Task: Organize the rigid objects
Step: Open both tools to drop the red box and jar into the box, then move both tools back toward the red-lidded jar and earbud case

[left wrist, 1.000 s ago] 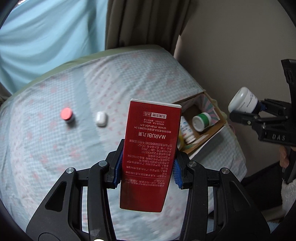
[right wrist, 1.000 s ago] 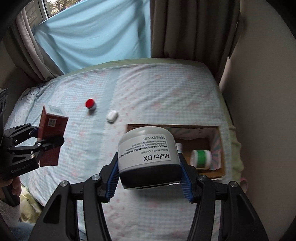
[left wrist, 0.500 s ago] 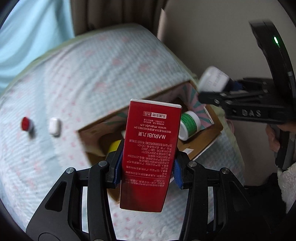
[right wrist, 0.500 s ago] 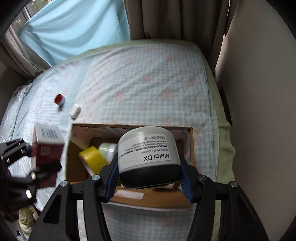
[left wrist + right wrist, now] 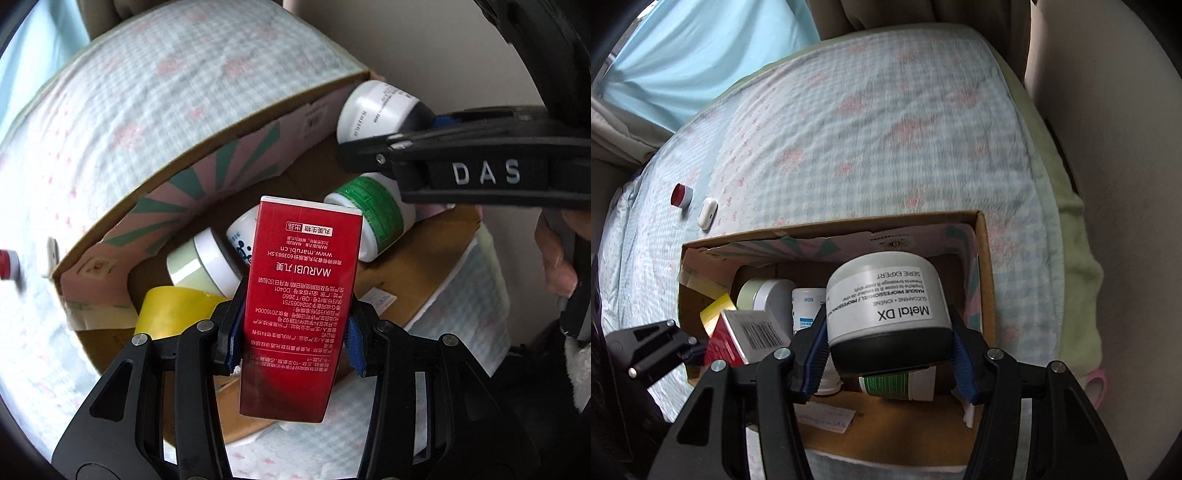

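While over cardboard box (image 5: 982, 258), left tongs (image 5: 293, 334) clamp red carton (image 5: 299, 306); right tongs (image 5: 888, 354) clamp jar (image 5: 886, 310).

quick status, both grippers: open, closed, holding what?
Left gripper: closed on the red carton, over the cardboard box.
Right gripper: closed on the white jar, over the same box.

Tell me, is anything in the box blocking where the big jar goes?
Yes. The Metal DX jar hangs over a green-labelled bottle lying in the cardboard box; bare floor shows farther back.
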A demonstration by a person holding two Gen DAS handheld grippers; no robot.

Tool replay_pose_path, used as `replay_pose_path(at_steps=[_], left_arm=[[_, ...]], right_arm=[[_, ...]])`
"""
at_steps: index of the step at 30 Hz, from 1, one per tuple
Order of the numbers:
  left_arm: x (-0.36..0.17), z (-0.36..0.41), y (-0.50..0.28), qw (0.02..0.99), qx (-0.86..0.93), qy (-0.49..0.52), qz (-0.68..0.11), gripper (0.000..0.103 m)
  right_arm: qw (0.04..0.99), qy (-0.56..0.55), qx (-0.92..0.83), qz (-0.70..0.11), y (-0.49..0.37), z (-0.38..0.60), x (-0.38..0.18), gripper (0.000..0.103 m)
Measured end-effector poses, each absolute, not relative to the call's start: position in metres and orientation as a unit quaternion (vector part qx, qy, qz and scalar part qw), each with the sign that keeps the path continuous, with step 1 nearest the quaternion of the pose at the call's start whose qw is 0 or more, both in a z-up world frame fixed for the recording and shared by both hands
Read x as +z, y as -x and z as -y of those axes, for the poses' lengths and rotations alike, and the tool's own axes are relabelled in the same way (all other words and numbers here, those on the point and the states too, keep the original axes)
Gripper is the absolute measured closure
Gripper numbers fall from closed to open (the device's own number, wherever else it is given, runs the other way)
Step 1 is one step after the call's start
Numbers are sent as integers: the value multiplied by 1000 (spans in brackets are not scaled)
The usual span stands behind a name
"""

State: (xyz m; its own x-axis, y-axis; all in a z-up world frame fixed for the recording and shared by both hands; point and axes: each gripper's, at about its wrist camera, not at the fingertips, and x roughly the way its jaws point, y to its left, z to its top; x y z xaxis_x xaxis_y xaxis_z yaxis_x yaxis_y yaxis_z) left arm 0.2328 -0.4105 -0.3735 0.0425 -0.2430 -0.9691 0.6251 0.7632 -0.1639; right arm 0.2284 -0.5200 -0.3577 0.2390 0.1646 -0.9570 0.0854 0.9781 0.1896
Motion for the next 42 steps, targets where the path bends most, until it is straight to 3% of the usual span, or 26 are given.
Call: replay_pose_path(at_steps=[4, 5, 6, 9, 20, 32, 42], left_arm=[[-372, 416, -233, 711, -304, -166, -612, 60], [-369, 414, -233, 713, -311, -161, -608, 43], [-364, 413, -231, 716, -316, -159, -601, 2], [-358, 409, -229, 725, -315, -177, -586, 0], [-342, 367, -219, 738, -278, -141, -599, 0], [-274, 323, -186, 772, -250, -121, -571, 0], [-207, 220, -158, 818, -177, -66, -543, 0]], right_arm=[[772, -135, 22, -620, -229, 526, -366, 49], [771, -150, 23, -618, -228, 528, -366, 47], [772, -169, 18, -612, -227, 533, -364, 31], [778, -205, 32, -593, -223, 538, -355, 0], [789, -195, 14, -583, -202, 538, -333, 0], [802, -173, -9, -571, -179, 529, -281, 0], [805, -121, -4, -581, -159, 478, -227, 0]])
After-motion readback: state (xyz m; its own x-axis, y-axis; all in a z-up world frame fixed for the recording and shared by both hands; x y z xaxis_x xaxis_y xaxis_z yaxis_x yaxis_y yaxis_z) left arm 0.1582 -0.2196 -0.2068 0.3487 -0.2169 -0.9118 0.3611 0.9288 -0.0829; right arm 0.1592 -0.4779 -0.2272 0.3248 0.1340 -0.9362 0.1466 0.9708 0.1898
